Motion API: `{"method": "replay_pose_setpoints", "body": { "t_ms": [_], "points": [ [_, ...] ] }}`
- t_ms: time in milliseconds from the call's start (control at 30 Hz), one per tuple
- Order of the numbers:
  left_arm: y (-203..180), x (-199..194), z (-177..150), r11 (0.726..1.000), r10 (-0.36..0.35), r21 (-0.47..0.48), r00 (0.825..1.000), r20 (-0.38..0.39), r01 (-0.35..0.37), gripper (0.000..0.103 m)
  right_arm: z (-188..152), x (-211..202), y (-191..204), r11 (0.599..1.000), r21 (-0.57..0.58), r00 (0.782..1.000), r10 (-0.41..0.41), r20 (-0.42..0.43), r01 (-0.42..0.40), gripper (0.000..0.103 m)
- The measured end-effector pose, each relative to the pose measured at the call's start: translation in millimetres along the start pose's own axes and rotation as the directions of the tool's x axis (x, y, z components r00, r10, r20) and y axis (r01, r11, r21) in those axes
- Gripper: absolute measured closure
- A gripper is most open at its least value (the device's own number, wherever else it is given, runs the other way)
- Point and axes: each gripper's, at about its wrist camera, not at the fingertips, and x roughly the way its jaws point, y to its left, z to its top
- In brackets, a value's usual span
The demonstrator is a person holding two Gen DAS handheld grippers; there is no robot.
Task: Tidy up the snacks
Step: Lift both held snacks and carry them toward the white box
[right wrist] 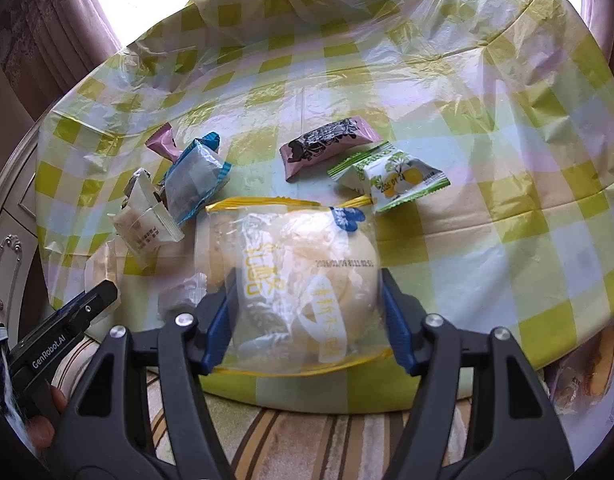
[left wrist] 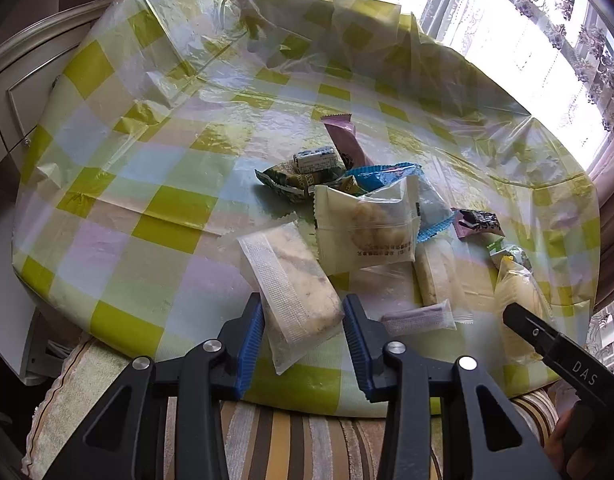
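A lived-in home, most likely a sitting or dining room. A round bench (left wrist: 107, 200) wears a crinkled plastic cover checked in lime, lilac and pale blue, with wrapped snacks (left wrist: 367, 236) scattered over it. Daylight pours through a tall window (left wrist: 527, 52) hung with lace sheers (left wrist: 587, 40) patterned in purple flowers and flanked by heavy mauve curtains (right wrist: 39, 40). A cream cabinet (left wrist: 23, 92) with moulded panels stands alongside, and a striped upholstered seat (left wrist: 299, 440) sits at the near edge.
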Motion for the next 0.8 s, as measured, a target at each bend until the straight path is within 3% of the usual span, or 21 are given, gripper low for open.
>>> {"method": "replay_pose_setpoints", "body": {
  "t_ms": [267,800],
  "points": [
    [-14,-22,-7,0.999,-0.011,0.040,0.999,0.037,0.009,0.062,-10,-19,-14,0.999,0.035,1.000,0.014,0.018,-0.015,0.035],
    [-69,-38,-18,0.976,-0.123,0.183,0.992,0.041,0.114,0.062,-27,-55,-55,0.994,0.112,0.999,-0.003,0.043,-0.001,0.036]
  ]
}}
